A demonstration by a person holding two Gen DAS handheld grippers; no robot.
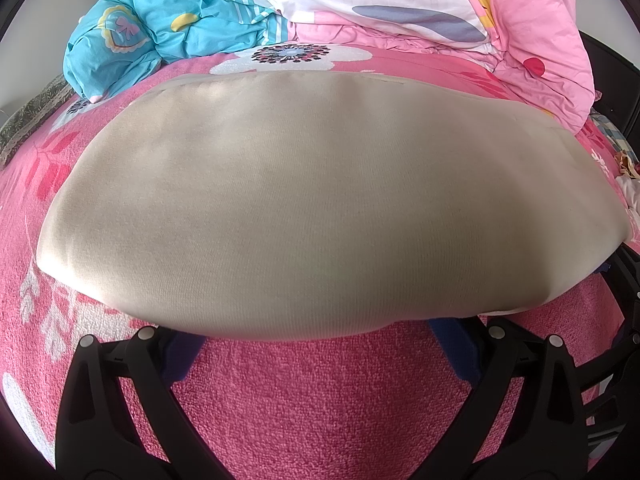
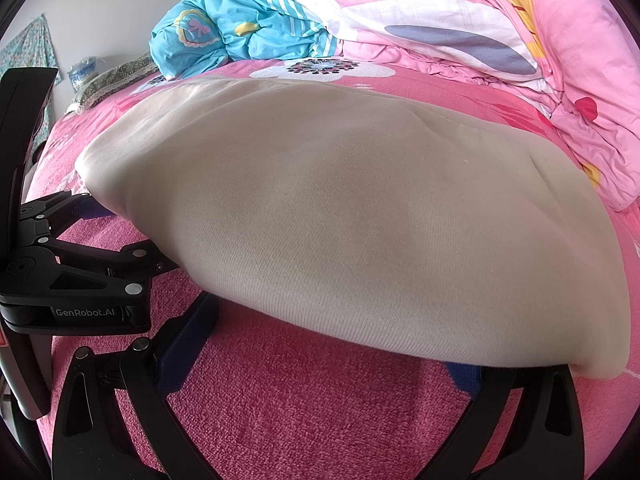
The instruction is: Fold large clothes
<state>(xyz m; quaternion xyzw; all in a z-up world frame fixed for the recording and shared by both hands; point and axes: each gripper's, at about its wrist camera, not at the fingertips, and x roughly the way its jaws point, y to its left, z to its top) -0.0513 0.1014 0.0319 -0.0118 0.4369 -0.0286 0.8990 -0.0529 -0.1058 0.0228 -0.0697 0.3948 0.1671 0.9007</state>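
beige garment is lying folded flat on the pink bedspread. we are holding left gripper and right gripper spread apart at its near edge; next fold is requiring gripping that edge.

The near edge of the beige garment covers the blue fingertips of both grippers at lower frame, and the pink quilt is cut off upper right.
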